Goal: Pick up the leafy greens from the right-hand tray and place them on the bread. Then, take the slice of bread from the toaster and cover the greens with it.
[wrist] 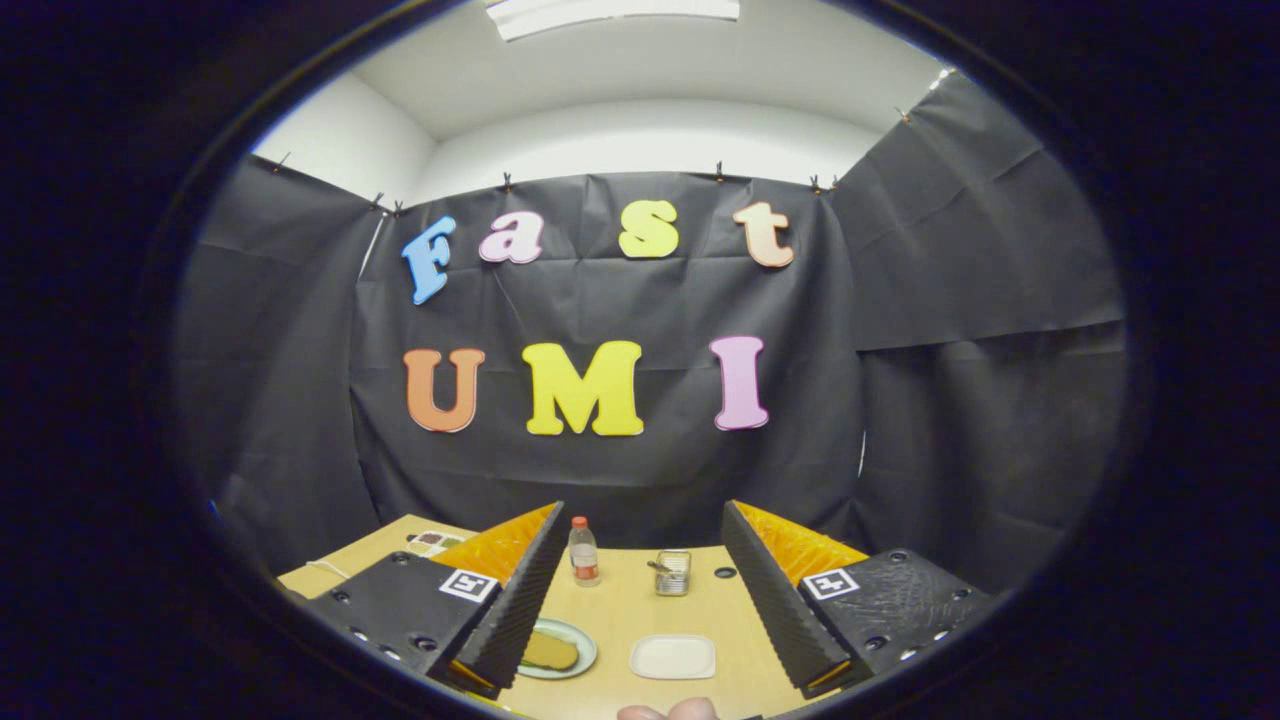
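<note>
A pale wooden table (640,620) backs onto black cloth under a white ceiling. By the left finger sits a green plate (575,650) with bread (550,652); a bottle (583,551) stands beyond. The gripper (640,600) is spread wide, empty. Between the fingers lies a white tray (672,656), seemingly bare; a small metal toaster (673,573) stands behind, near the table's far edge.

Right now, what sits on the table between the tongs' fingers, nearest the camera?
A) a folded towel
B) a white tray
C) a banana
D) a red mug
B: the white tray lies on the table between the open tongs, with a small bottle beyond.
</note>
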Available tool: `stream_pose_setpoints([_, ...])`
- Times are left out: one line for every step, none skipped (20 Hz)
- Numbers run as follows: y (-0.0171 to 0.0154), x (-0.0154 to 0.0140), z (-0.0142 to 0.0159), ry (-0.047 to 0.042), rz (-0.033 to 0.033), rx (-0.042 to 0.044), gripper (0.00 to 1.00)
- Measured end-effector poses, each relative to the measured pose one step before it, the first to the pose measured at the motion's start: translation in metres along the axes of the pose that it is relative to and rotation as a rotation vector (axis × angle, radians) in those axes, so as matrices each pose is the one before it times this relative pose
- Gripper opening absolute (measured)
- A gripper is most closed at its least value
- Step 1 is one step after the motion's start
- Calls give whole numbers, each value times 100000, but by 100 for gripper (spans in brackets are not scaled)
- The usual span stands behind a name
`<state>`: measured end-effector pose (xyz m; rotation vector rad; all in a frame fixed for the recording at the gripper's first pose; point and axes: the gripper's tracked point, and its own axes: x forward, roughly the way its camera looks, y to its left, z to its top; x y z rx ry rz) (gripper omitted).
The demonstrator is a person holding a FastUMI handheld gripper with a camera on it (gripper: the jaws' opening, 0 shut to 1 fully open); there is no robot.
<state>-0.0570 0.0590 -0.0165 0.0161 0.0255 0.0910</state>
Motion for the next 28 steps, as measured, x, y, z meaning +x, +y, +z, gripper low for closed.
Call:
stream_pose_setpoints([229, -144, 222, -329, 964, 321, 95])
stream_pose_setpoints([-286, -1, 108, 11, -138, 544, 95])
stream_pose_setpoints([6, -95, 153, 21, 409, 931, 95])
stream_pose_setpoints([34, 217, 111, -46, -214, 551, 95])
stream_pose_setpoints([82, 135, 120, -46, 238, 377, 95])
stream_pose_setpoints([-9, 210, -3, -123, -244, -180, 95])
stream_pose_setpoints([-25, 254, 171, -173, -340, -387, 95])
stream_pose_setpoints([82, 97, 242, -438, -13, -397, 95])
stream_pose_setpoints([143, 90, 339, -438, 169, -229, 95])
stream_pose_setpoints([320, 194, 55, -139, 783, -81, 95])
stream_pose_setpoints([319, 200, -28, 325, 964, -32, 95])
stream_pose_setpoints([222, 325, -225, 743, 1481, 360, 95])
stream_pose_setpoints([238, 326, -177, 766, 890, 516, 95])
stream_pose_setpoints([135, 174, -83, 535, 596, 852, 95])
stream_pose_setpoints([-31, 161, 45, 148, 119, -316, 95])
stream_pose_setpoints([-72, 162, 63, -65, -169, -1159, 95])
stream_pose_setpoints([-183, 169, 245, -759, -721, -718, 95])
stream_pose_setpoints([130, 285, 8, 54, -569, 553, 95])
stream_pose_setpoints([333, 199, 13, 334, 194, 1324, 95])
stream_pose_setpoints([287, 159, -112, 594, 199, 610, 95])
stream_pose_setpoints([179, 271, -55, 634, 59, 14, 95])
stream_pose_setpoints([182, 300, 100, 181, 75, -254, 95])
stream_pose_setpoints([110, 242, 263, -524, -215, -58, 95])
stream_pose_setpoints([199, 264, 239, -714, -62, 383, 95])
stream_pose_setpoints([307, 247, 124, -380, 180, 389, 95])
stream_pose_setpoints([163, 165, -348, 223, 439, -143, 95])
stream_pose_setpoints([161, 162, -183, -168, 277, -732, 95])
stream_pose_setpoints([-31, 185, -206, -212, -306, -395, 95])
